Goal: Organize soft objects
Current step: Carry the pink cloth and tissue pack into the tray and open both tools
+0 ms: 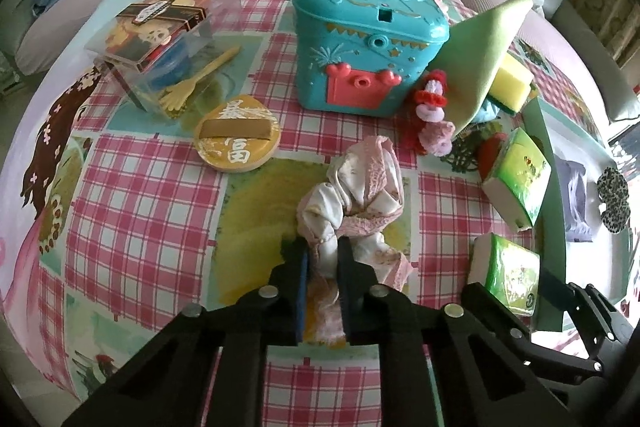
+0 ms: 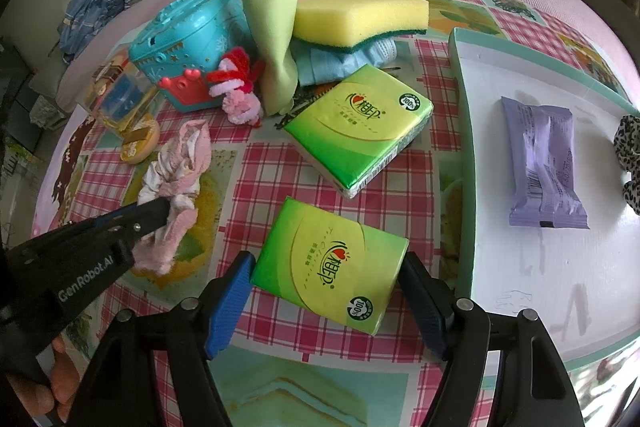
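The left tongs (image 1: 322, 259) are clenched on the pink scrunchie (image 1: 356, 195) near the counter's (image 1: 140, 187) middle; the right tongs (image 2: 326, 275) stand spread around a green tissue pack (image 2: 330, 263), not yet pinching it, just beside the white tray (image 2: 520, 287) at the right edge. The slick wrapper could squirt out if squeezed off-centre; the loosely bunched scrunchie might slip free when lifted.

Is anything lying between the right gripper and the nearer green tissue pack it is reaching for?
Nothing visible. The right gripper is open with a finger on each side of the nearer green tissue pack; only bare checked tablecloth shows in the gaps.
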